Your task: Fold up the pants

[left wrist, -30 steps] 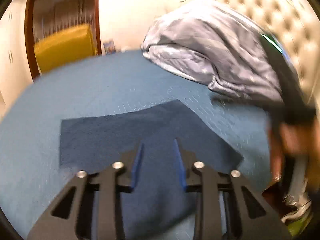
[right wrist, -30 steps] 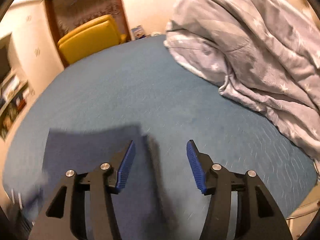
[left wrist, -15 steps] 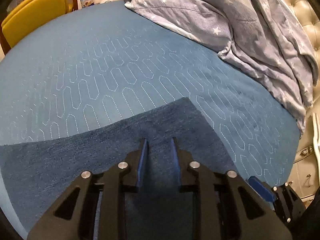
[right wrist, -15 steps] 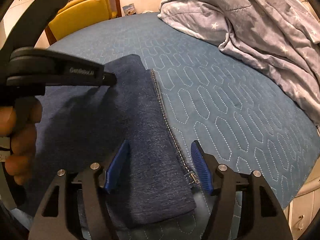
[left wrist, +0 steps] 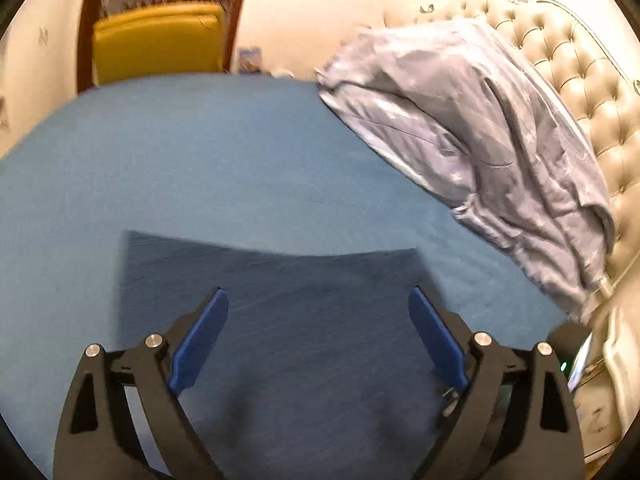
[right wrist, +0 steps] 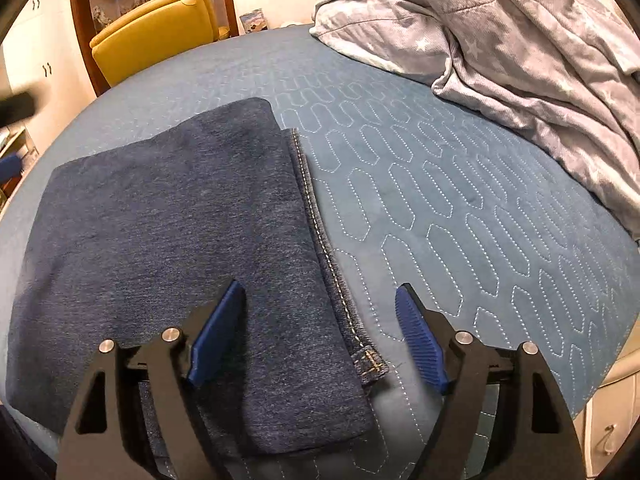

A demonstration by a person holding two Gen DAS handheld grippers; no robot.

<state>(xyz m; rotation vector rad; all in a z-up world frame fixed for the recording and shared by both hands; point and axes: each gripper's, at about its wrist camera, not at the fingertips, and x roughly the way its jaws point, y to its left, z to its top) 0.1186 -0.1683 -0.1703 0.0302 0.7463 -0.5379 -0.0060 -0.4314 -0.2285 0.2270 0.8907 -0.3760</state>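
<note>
Right claw [right wrist: 320,332] hovering spread, empty, over seam edge of pants [right wrist: 180,260], probably releasing finished fold. Left claw [left wrist: 318,336] also spread wide, nothing pinched; half second ago nearly closed. Pants lying folded flat on bed [right wrist: 440,200]. Beyond, duvet [right wrist: 500,40] bunching near headboard [left wrist: 560,48].

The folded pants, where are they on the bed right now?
The pants lie flat on the blue quilt, left of centre in the right wrist view, near its front edge, well clear of the grey duvet.
</note>
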